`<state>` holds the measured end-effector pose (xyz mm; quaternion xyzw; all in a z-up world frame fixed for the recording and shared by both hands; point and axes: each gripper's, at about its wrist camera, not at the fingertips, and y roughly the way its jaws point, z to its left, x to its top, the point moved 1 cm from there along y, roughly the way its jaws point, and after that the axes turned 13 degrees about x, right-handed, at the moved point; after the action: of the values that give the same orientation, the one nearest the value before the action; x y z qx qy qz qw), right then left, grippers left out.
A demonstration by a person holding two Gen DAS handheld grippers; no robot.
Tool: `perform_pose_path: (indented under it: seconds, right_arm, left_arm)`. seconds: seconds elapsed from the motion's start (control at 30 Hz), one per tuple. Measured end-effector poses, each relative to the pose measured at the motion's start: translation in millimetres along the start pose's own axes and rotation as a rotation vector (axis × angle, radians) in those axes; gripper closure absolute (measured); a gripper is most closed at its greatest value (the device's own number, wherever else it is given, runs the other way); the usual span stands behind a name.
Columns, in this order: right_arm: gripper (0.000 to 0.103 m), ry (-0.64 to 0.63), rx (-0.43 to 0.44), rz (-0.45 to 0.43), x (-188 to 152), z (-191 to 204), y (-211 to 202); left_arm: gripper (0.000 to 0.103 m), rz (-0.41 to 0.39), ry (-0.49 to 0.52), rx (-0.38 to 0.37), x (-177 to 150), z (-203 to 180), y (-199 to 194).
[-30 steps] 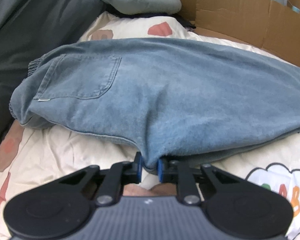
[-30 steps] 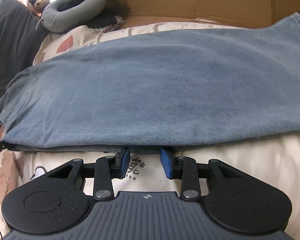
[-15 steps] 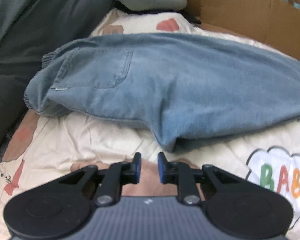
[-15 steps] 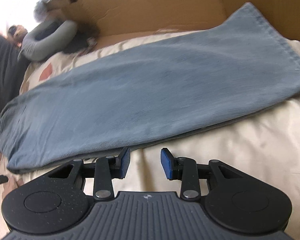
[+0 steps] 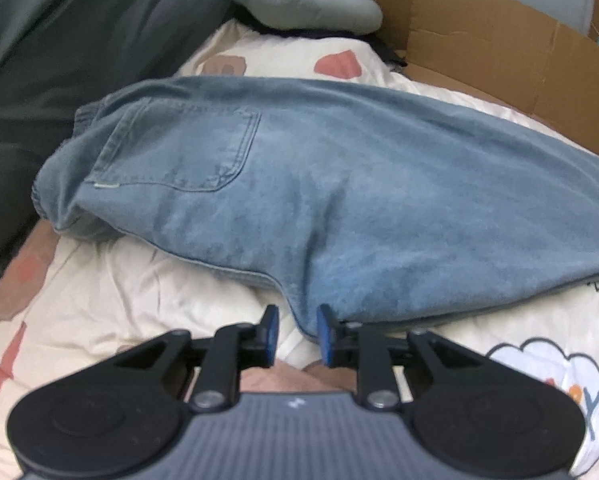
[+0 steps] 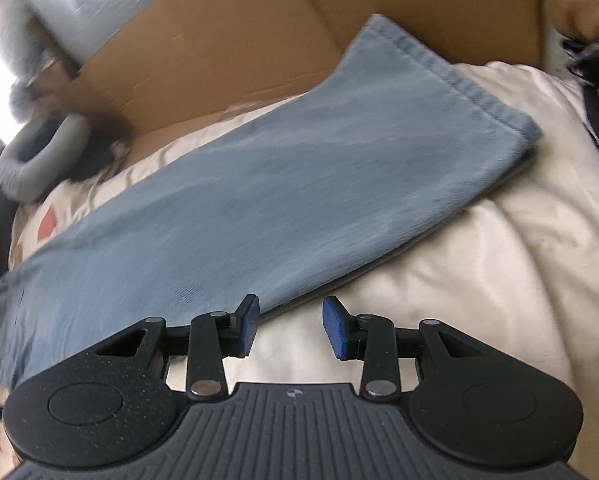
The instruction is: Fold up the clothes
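a cream printed quilt (image 5: 147, 304) covers the bed, and along its far edge stands a wall of brown cardboard (image 5: 499, 40). a dark grey cushion (image 5: 39, 60) lines the left edge, and a grey neck pillow (image 5: 299, 4) sits in the far left corner.

the jeans (image 5: 339, 184) lie lengthwise across the middle of the quilt, already doubled leg over leg, with the back pocket (image 5: 179, 148) and waistband toward the left edge. in the right wrist view the hems (image 6: 459, 80) reach toward the far right, close to the cardboard, and a second layer of denim shows under the near edge, so the two legs look stacked fairly evenly.

the left gripper (image 5: 297, 334) sits at the near edge of the quilt, right at the pointed crotch fold, its blue pads (image 5: 271, 332) apart with the denim tip between or just past them; the frame is soft with blur, so i cannot swear whether cloth is actually inside. the right gripper (image 6: 291, 330) hovers over bare quilt just beside the near edge of the leg, its tongs wide apart and holding nothing.

as i read it, the lengthwise fold is done and a crosswise fold is what remains. that calls for the right gripper to travel toward the hems, pinch both layers together, and carry them over to the waistband, while the left one steadies the seat end. the thick seam needs a firm bite, or the lower leg may slip out.
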<state>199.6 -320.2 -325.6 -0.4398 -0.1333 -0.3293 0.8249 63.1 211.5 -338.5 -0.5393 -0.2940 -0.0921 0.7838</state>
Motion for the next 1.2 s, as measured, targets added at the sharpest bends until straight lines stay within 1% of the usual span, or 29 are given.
perform_pose_path:
  seconds: [0.23,0.33,0.4,0.47,0.53,0.73,0.87,0.93,1.03,1.07,1.1,1.17,1.2]
  right_arm:
    - [0.061,0.089,-0.035,-0.043,8,-27,2]
    - [0.064,0.138,-0.032,-0.062,10,-38,4]
    - [0.072,0.154,-0.049,-0.082,13,-43,4]
    - [0.072,0.179,-0.075,-0.111,17,-49,2]
    - [0.072,0.231,-0.073,-0.143,21,-59,0]
    - [0.072,0.319,-0.055,-0.203,28,-77,-2]
    - [0.072,0.436,0.009,-0.268,26,-96,-5]
    - [0.072,0.475,0.035,-0.290,25,-103,-4]
    - [0.072,0.504,0.054,-0.310,27,-108,-1]
    - [0.073,0.515,0.057,-0.316,28,-109,0]
    - [0.075,0.521,0.055,-0.322,30,-109,0]
    - [0.093,0.518,0.049,-0.336,33,-106,-3]
    - [0.094,0.508,0.051,-0.347,34,-104,-5]
  left_arm:
    - [0.077,0.030,-0.016,-0.008,-1,-2,15]
    - [0.074,0.040,-0.021,-0.006,-2,-2,21]
    - [0.073,0.045,-0.026,-0.002,-2,-1,23]
    - [0.071,0.048,-0.028,0.000,-3,0,25]
    - [0.071,0.051,-0.030,-0.001,-4,1,26]
    - [0.071,0.067,-0.048,-0.011,-3,2,29]
    - [0.071,0.066,-0.043,-0.009,-3,1,29]
    - [0.070,0.065,-0.036,-0.010,-3,1,29]
    - [0.068,0.061,-0.025,-0.006,-3,0,29]
    - [0.064,0.063,-0.033,-0.005,-3,1,29]
    - [0.063,0.065,-0.043,-0.003,-3,3,29]
    - [0.061,0.069,-0.062,0.000,-3,5,28]
    - [0.061,0.071,-0.072,0.002,-3,6,28]
